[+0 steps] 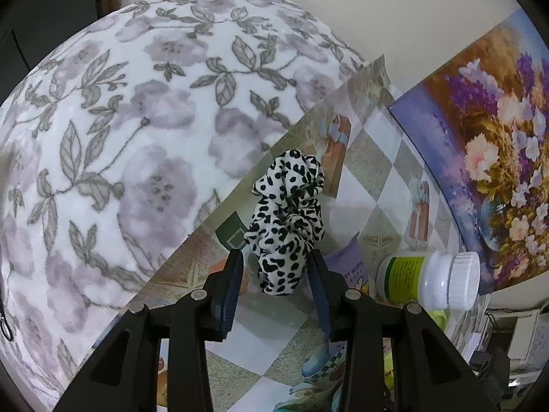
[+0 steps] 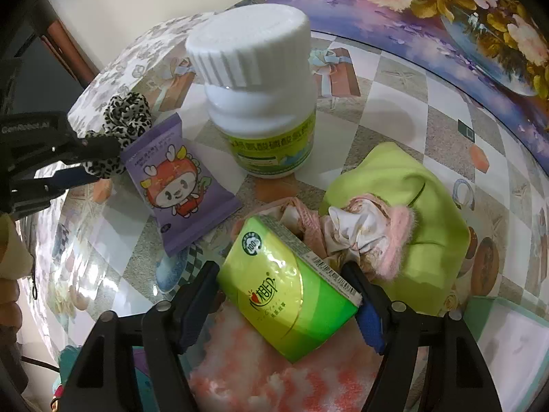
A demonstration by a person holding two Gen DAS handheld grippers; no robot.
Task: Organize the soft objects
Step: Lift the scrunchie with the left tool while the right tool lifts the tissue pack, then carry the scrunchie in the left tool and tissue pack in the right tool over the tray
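My left gripper (image 1: 276, 267) is shut on a black-and-white leopard scrunchie (image 1: 286, 219) and holds it above the table; the scrunchie also shows at the left of the right wrist view (image 2: 120, 127). My right gripper (image 2: 286, 281) is shut on a green tissue pack (image 2: 291, 288), its fingers against both ends. Behind the pack lies a pink and white scrunchie (image 2: 360, 233) on a lime green cloth (image 2: 411, 199). A pink-and-white fluffy cloth (image 2: 274, 374) lies under the pack.
A floral cushion (image 1: 137, 120) fills the left. A white pill bottle (image 2: 260, 96) and a purple wipes packet (image 2: 175, 182) stand on the checkered glass table (image 2: 394, 103). A flower painting (image 1: 497, 154) leans at the back right.
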